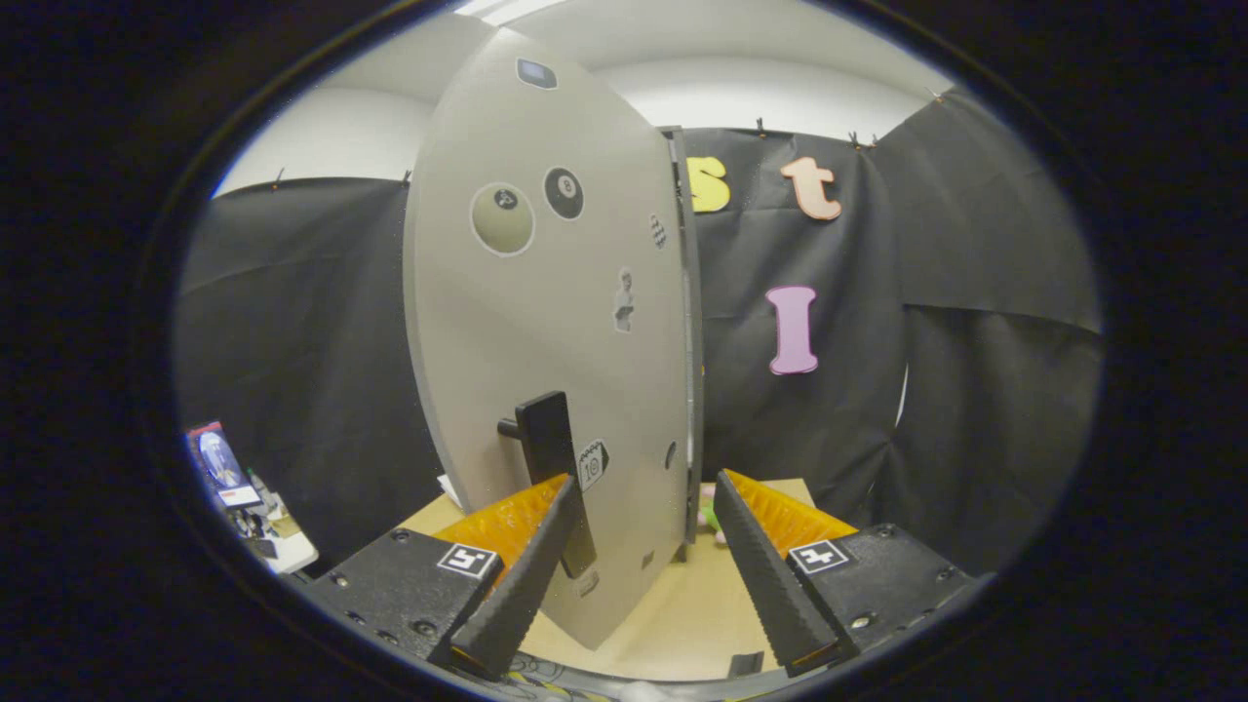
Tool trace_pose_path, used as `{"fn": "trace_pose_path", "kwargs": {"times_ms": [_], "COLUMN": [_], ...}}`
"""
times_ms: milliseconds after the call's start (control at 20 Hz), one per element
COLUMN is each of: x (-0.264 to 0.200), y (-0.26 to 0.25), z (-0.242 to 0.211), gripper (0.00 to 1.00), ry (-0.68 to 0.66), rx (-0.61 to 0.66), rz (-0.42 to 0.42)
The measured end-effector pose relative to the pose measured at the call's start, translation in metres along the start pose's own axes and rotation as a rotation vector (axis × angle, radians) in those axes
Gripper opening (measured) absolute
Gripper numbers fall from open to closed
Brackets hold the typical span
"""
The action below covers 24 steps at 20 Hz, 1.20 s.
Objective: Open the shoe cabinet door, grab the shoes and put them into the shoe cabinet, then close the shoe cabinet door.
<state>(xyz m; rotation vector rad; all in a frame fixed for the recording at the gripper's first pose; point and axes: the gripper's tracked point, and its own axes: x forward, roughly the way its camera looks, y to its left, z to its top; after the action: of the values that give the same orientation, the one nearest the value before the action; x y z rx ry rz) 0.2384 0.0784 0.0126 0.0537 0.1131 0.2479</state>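
We see the shoe cabinet door [546, 322] standing upright in the middle of the frame, its long axis running vertically from near the top of the view down to the worktop [682, 614]. It is swung open, with its face turned toward the left half of the picture; its free edge curves down the left side and its hinged edge sits at the right, against a thin sliver of the cabinet [690, 331]. The door carries several stickers, among them two round billiard-ball ones in the upper centre. A dark handle [554, 468], also long in the vertical direction, is mounted low on the door, standing off it on a short stub. Our gripper [639, 556] occupies the bottom centre of the frame with its fingers [522, 585] spread apart and clamped on nothing. The left finger lies in front of the lower part of the handle, and we cannot tell whether it touches it; the right finger rises to the right of the door's hinged edge. The door's bottom corner comes down between the two fingers. At lower left, beyond the worktop, a cluttered table [283, 551] is visible.
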Motion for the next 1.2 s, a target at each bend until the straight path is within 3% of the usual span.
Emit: {"fn": "trace_pose_path", "kwargs": {"times_ms": [350, 550, 900, 1200], "x": [0.066, 0.092, 0.093, 0.053], "y": [0.091, 0.124, 0.127, 0.101], "z": [-0.005, 0.004, 0.004, 0.013], "gripper": [0.95, 0.99, 0.99, 0.99], "ry": [0.027, 0.011, 0.024, 0.003], "rx": [-0.029, -0.016, -0.017, 0.007], "rz": [0.087, 0.082, 0.031, -0.099]}}
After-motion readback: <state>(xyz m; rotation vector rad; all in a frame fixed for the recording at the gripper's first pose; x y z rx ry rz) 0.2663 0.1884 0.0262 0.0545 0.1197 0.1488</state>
